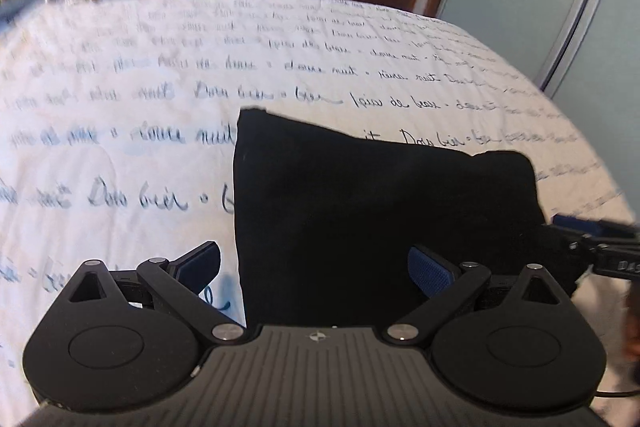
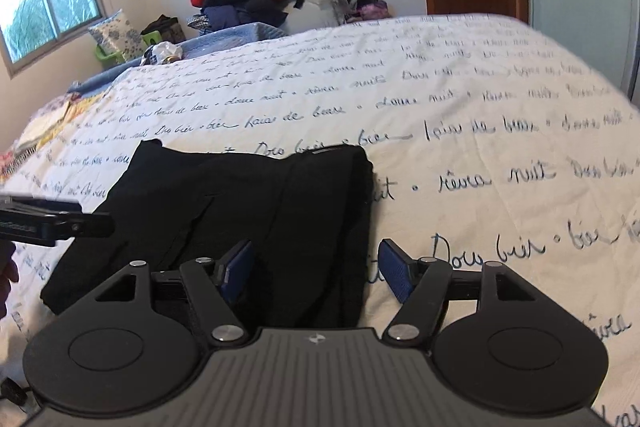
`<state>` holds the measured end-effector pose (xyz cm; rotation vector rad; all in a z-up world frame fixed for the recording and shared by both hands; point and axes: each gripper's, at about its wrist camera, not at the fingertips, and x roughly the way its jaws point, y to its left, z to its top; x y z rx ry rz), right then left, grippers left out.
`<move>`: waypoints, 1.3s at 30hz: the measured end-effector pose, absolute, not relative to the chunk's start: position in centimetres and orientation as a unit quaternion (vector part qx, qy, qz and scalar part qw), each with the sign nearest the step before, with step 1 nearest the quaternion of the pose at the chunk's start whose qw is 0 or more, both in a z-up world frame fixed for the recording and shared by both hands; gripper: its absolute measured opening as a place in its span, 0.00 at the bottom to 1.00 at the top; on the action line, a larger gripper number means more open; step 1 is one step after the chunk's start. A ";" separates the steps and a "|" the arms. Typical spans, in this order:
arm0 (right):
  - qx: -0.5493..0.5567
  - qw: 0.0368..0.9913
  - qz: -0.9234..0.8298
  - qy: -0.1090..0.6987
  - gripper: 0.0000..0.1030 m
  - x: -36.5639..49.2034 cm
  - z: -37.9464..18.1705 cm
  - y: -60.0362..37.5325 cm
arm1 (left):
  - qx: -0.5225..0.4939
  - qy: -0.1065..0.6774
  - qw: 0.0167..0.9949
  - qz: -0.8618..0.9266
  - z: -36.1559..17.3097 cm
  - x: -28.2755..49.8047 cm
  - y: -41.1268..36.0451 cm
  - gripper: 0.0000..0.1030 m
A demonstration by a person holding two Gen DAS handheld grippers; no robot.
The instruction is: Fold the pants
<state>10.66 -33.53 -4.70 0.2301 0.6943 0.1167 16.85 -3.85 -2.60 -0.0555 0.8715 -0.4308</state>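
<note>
Your pants [image 2: 240, 223] lie on the bed [image 2: 480, 155] as a compact black rectangle, so the folding looks nearly done; what seems left is one last fold or a smoothing pass.

Your left claw [image 1: 316, 267] stands wide and holds nothing: its left finger is over the bedspread just off the pants' left edge, its right finger over the cloth. Your right claw [image 2: 316, 267] is also wide and empty, straddling the pants' right edge, left finger over black fabric, right finger over the bedspread. Whether either touches the cloth, you cannot tell.

If you fold again, lower both claws onto the near edge, pinch through every layer, and carry it evenly toward the far edge.
</note>
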 end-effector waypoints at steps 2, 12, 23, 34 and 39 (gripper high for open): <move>0.147 0.924 0.070 0.345 0.66 11.2 -5.3 -34.7 | -0.064 0.442 0.867 -0.221 -3.4 18.0 -2.4 0.97; 0.243 0.880 0.174 0.369 0.71 13.5 -7.3 -37.8 | -0.208 0.470 0.802 -0.305 -5.7 21.0 0.8 0.99; 0.341 0.819 0.279 0.367 0.69 17.5 -9.1 -37.5 | -0.263 0.454 0.775 -0.352 -7.0 21.6 -0.3 0.93; 0.272 0.872 0.206 0.351 0.29 15.3 -7.0 -35.3 | -0.211 0.424 0.829 -0.297 -5.6 19.7 0.7 0.22; 0.227 0.894 0.227 0.314 0.28 15.3 -3.6 -32.9 | -0.169 0.370 0.866 -0.289 -2.3 18.8 0.9 0.21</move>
